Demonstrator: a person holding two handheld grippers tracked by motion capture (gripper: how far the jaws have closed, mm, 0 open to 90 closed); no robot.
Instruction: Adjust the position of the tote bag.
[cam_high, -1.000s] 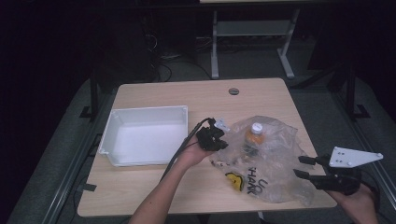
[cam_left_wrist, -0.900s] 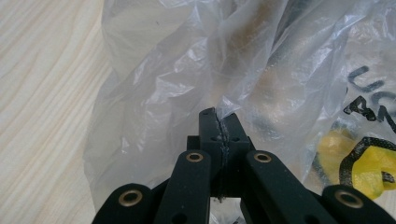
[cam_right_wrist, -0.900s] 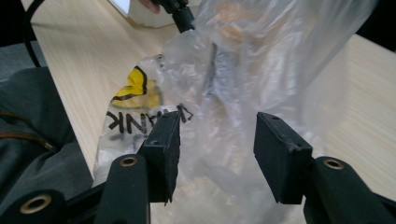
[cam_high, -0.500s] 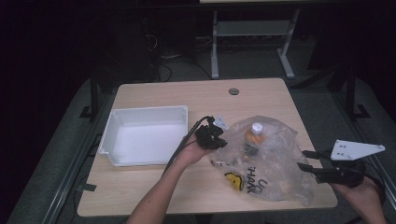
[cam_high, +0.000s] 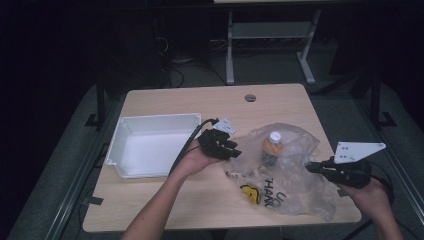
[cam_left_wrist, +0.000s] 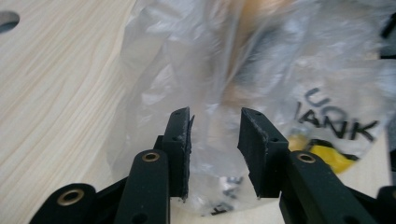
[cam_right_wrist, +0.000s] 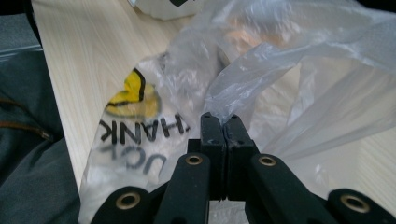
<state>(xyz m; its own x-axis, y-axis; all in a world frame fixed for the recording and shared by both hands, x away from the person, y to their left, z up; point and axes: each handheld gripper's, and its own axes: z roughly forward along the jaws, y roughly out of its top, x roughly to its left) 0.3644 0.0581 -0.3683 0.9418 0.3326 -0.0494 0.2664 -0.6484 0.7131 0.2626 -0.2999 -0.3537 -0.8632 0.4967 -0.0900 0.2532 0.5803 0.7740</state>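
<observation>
A clear plastic bag with a yellow smiley and black lettering lies on the table's right half. Inside it stands a bottle with a white cap and an orange label. My left gripper sits at the bag's left edge. Its jaws have just been opening and now stand apart in the left gripper view, with bag film showing beyond the gap. My right gripper is at the bag's right side. Its jaws have just been closing and are now shut on a fold of the bag.
An empty white tray rests on the left part of the wooden table. There is a round hole near the far edge. A metal frame stands on the dark floor behind.
The left gripper's jaws have come apart at the bag's left edge and the hand rose slightly. The right gripper moved in towards the bag and closed on its right side.
</observation>
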